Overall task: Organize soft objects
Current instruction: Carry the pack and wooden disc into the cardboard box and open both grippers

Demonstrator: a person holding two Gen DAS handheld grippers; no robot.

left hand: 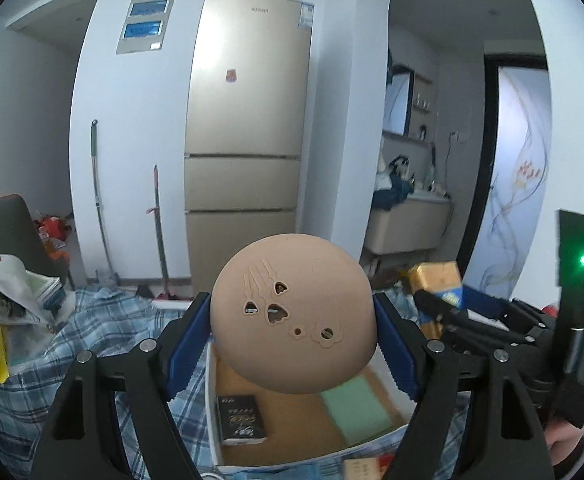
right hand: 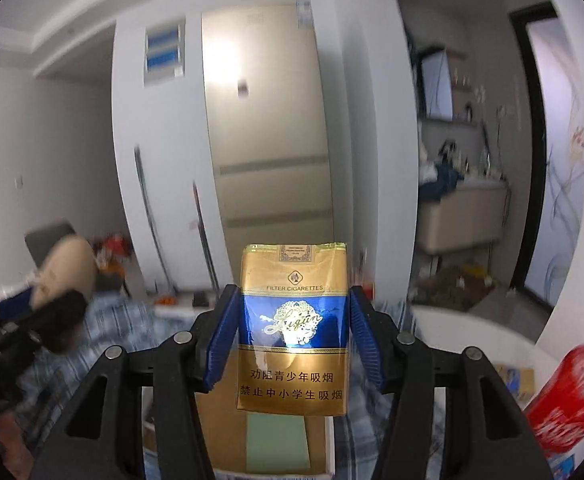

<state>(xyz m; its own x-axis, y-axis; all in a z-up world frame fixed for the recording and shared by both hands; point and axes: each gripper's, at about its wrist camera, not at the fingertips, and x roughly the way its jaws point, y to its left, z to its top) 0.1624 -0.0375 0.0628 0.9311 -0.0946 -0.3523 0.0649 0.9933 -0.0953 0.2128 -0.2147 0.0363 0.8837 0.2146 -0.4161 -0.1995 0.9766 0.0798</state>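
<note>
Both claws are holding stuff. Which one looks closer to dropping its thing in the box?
Probably the left. The left gripper holds the tan round thing right over the open box, while the right gripper holds its cigarette pack nearer the box's edge.

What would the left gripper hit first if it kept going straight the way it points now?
Probably nothing near. The left gripper, shut on the tan dome, points over the open box and plaid cloth toward the gold fridge; depth unclear.

I'm in a lived-in home: a gold fridge [left hand: 248, 136] against the wall, a washbasin alcove [left hand: 412, 216], mops [left hand: 100, 200] leaning nearby.
</note>
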